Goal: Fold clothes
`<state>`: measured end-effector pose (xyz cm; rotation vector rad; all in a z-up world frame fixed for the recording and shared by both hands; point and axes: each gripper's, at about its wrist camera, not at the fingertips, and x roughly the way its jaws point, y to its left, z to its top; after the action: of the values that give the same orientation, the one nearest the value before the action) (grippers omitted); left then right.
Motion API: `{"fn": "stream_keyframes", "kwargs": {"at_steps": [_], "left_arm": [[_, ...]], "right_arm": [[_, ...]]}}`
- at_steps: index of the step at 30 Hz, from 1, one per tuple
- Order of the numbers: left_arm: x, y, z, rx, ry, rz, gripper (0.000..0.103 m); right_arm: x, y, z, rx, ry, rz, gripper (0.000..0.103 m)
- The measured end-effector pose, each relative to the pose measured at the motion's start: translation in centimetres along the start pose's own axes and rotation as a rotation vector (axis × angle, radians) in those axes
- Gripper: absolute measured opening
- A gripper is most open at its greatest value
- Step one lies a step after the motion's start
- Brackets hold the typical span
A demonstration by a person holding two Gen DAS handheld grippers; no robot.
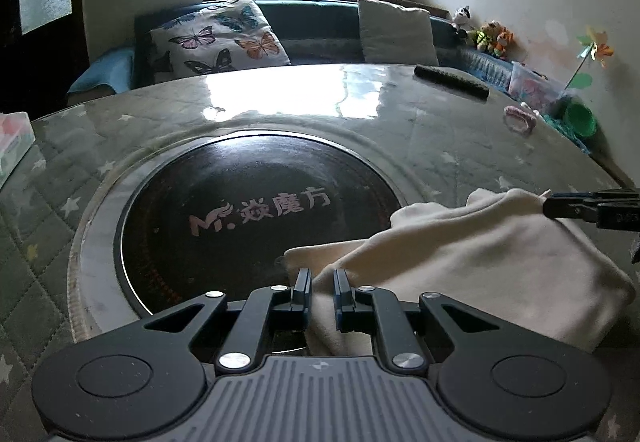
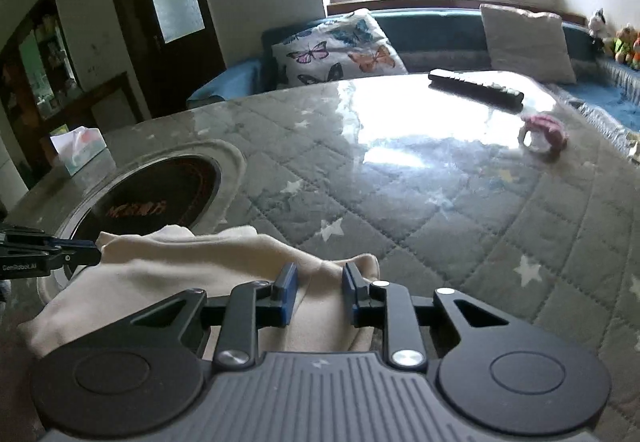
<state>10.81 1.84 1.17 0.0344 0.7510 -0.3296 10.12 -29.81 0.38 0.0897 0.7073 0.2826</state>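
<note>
A cream garment (image 1: 472,262) lies bunched on the quilted table, partly over the black round hotplate (image 1: 248,218). My left gripper (image 1: 322,282) has its jaws a little apart with a fold of the cloth between them. My right gripper (image 2: 319,282) is open wider, with the garment (image 2: 192,270) lying under and between its fingers. Each gripper shows at the edge of the other view: the right one (image 1: 560,207) at one cloth corner, the left one (image 2: 86,252) at the other.
On the quilted table (image 2: 420,202) lie a black remote (image 2: 476,88), a pink-white small object (image 2: 544,134) and a tissue box (image 2: 80,150) at the left. A sofa with a butterfly cushion (image 1: 220,36) stands behind, plus toys and a bin (image 1: 578,118) at the right.
</note>
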Motion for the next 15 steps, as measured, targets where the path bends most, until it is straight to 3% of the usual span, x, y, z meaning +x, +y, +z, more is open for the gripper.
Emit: {"fn": "stream_keyframes", "kwargs": {"at_steps": [2, 5, 8, 12, 15], "left_arm": [[-0.7, -0.1, 0.0, -0.003, -0.018, 0.004, 0.046], [-1.6, -0.4, 0.0, 0.001, -0.035, -0.001, 0.05], [-2.2, -0.6, -0.2, 0.0, -0.04, 0.008, 0.058], [-3.1, -0.3, -0.6, -0.032, -0.055, 0.03, 0.072], [-3.8, 0.0, -1.0, -0.058, -0.063, 0.035, 0.075]], "right_arm": [[-0.7, 0.9, 0.0, -0.036, -0.016, -0.002, 0.025], [-1.9, 2.6, 0.0, -0.104, -0.042, 0.01, 0.026], [-2.6, 4.7, -0.3, -0.154, -0.051, 0.056, 0.039], [-3.0, 8.0, -1.4, -0.257, -0.054, 0.112, 0.045], [-2.7, 10.2, -2.5, -0.339, -0.05, 0.111, 0.045]]}}
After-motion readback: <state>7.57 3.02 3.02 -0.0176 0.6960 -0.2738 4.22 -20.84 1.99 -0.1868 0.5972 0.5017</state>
